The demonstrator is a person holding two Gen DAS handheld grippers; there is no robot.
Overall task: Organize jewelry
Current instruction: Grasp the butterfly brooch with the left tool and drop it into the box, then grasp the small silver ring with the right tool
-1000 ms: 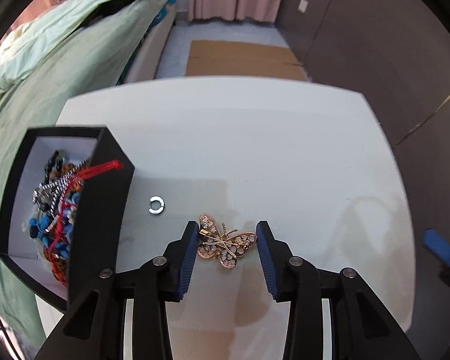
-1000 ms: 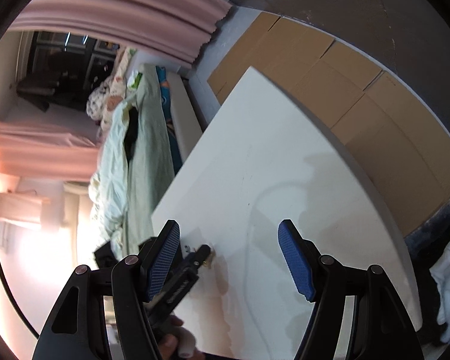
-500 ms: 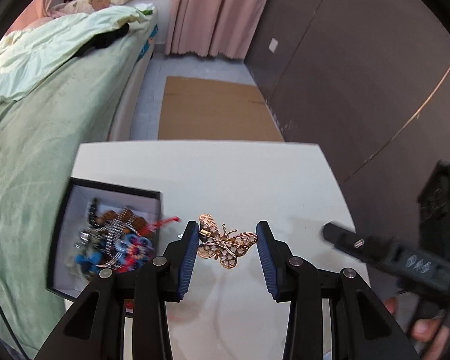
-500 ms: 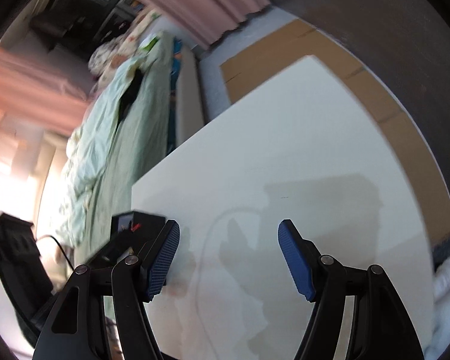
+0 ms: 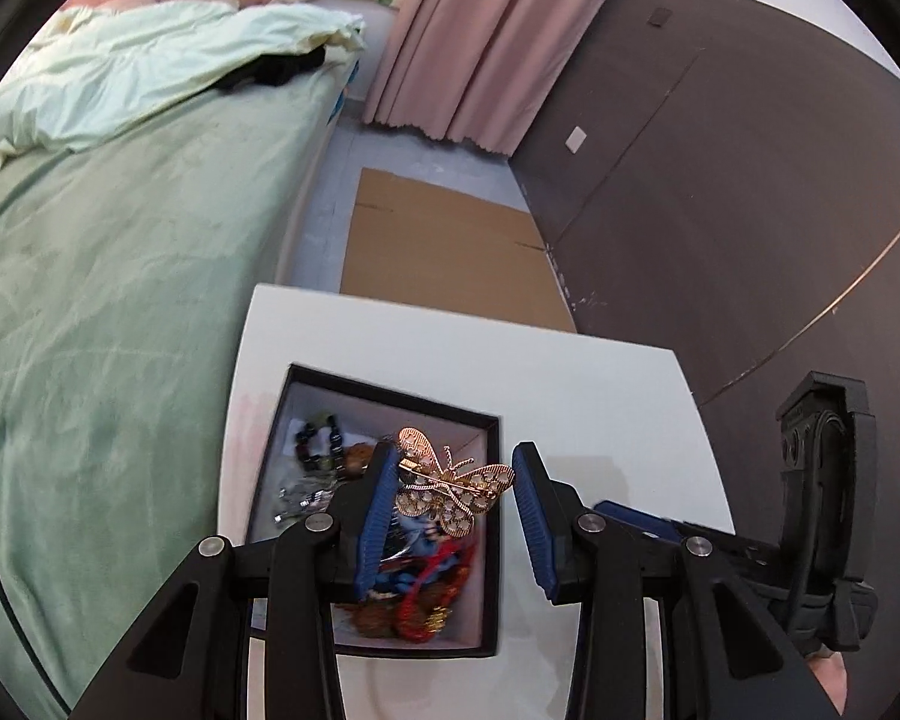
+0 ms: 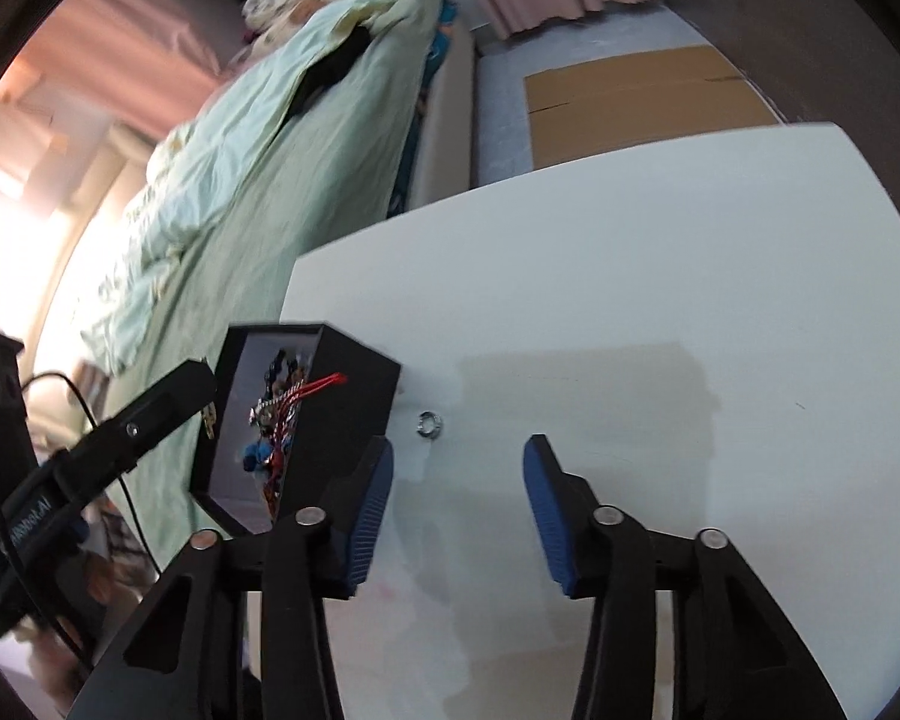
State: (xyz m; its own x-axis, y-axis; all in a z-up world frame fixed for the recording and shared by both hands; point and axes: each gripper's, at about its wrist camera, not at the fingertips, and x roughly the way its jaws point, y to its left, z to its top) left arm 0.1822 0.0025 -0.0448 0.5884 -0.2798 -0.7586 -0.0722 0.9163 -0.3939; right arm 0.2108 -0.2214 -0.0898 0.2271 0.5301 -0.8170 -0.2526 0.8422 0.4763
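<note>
My left gripper [image 5: 455, 483] is shut on a gold butterfly brooch [image 5: 450, 483] and holds it above the open black jewelry box [image 5: 384, 405], which holds beads, chains and red cord. The box also shows in the right wrist view [image 6: 354, 384], standing on the white table [image 6: 630, 276]. A small silver ring [image 6: 429, 423] lies on the table just right of the box. My right gripper [image 6: 457, 504] is open and empty, low over the table near the ring. The left gripper's body shows at the left of the right wrist view.
A bed with a green cover [image 5: 120, 252] runs along the table's left side. Flat cardboard [image 5: 450, 252] lies on the floor beyond the table. A dark wall [image 5: 720, 192] stands to the right. The right gripper's body [image 5: 810, 516] sits at the left view's right edge.
My left gripper has lifted the brooch off the table and carried it left over the box. My right gripper has swung toward the box and ring.
</note>
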